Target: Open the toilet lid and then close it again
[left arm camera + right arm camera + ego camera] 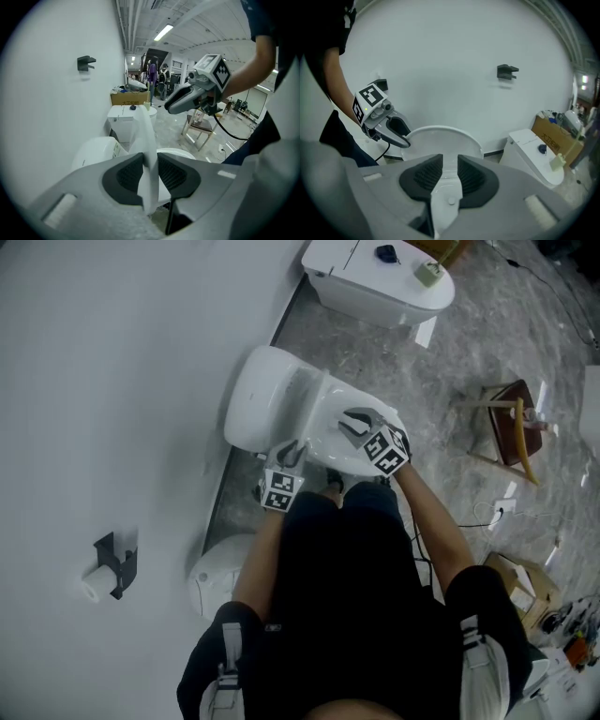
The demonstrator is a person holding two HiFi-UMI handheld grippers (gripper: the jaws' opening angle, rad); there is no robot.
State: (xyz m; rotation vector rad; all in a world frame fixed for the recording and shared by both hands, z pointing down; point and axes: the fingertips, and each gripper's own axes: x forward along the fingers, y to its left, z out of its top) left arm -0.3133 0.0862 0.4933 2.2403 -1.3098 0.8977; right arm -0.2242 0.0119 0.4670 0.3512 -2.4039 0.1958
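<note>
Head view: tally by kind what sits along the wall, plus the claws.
Toilets: 2, the gripped toilet and the far toilet
White dome, kind unclear: 1
Roll holder: 1
Claws: 2, left claw and right claw, both on the toilet lid
Total: 6

The head view looks steeply down from above the person, well back, onto the toilet lid (323, 418), the left gripper (291, 454) and the right gripper (356, 420). The left gripper view sits close behind its own jaws and faces along the wall (47, 117) toward a second toilet (123, 121), while the right gripper view, equally close, faces that wall. All three share the lid, and each gripper view catches the other gripper.
</note>
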